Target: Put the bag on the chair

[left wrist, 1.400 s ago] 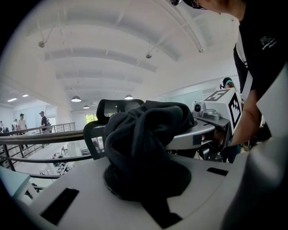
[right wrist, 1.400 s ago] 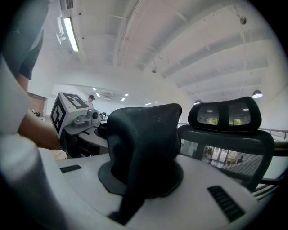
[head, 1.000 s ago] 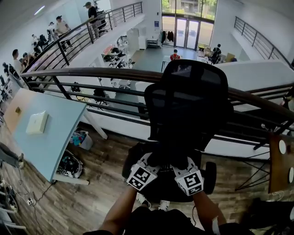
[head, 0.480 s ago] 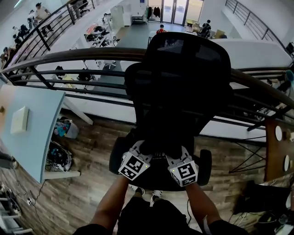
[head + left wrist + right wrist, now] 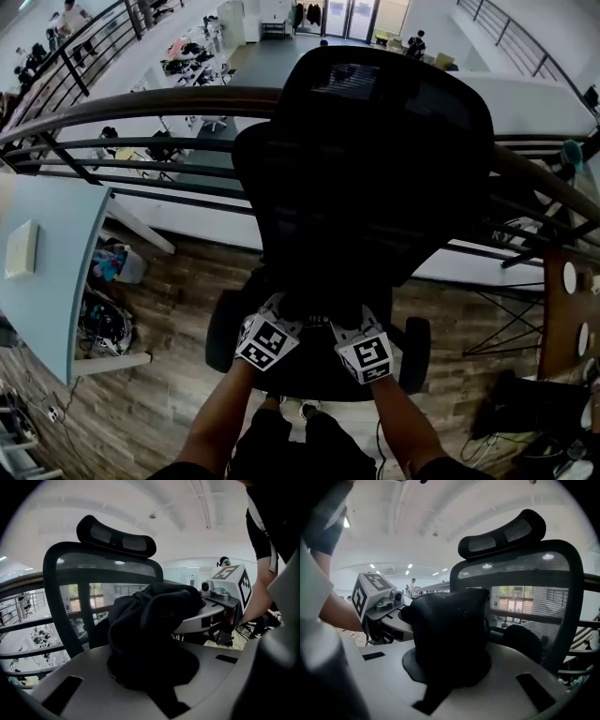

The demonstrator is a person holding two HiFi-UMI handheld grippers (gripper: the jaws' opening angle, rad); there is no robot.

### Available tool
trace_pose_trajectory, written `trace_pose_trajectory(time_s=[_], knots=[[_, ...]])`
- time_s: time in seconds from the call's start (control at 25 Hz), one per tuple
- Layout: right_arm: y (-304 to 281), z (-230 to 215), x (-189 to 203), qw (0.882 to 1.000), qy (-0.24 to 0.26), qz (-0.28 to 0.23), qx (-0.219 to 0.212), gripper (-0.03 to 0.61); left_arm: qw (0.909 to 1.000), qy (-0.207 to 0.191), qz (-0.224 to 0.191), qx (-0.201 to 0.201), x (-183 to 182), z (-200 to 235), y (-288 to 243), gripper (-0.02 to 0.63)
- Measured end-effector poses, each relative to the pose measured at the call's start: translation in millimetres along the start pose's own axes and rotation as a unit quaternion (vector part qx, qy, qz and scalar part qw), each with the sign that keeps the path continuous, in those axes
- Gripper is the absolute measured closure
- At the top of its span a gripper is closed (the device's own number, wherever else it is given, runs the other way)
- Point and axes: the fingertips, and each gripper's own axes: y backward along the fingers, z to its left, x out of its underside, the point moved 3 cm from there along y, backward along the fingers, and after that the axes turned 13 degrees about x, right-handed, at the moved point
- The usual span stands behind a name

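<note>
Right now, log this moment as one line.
left gripper: shut on bag | right gripper: shut on bag | bag: before chair backrest

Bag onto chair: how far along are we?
Done: the bag is picked up, clamped by the left gripper and the right gripper. In hand: it hangs before the chair backrest, above the seat. Left: set it down on the seat and open both grippers. No view shows whether it touches the seat.

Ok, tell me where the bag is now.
The bag is clamped by the left gripper and right gripper, low centre in the head view, just in front of the chair backrest.
</note>
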Motion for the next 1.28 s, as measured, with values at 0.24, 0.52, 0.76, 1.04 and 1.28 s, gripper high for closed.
trace_pose_trajectory(time_s=[0.24,0.52,0.76,1.04,1.28], knots=[[-34,-1,27,1.000,-0.002,0.028,0.002,0.544,0.9996,0.023,0.018,0.005,31,28,-16,0.568],[-57,-7,48,0.999,-0.019,0.039,0.006,0.543,0.9988,0.045,0.021,0.002,52,44,-31,0.566],[-67,-13,61,0.998,-0.031,0.051,0.013,0.543,0.9979,0.059,0.028,0.000,62,50,-45,0.565],[-71,-11,74,0.997,-0.032,0.059,0.026,0.543,0.9975,0.058,0.040,-0.009,76,51,-49,0.552],[-67,-6,81,0.996,-0.021,0.079,0.041,0.511,0.9955,0.064,0.066,-0.025,84,49,-42,0.508]])
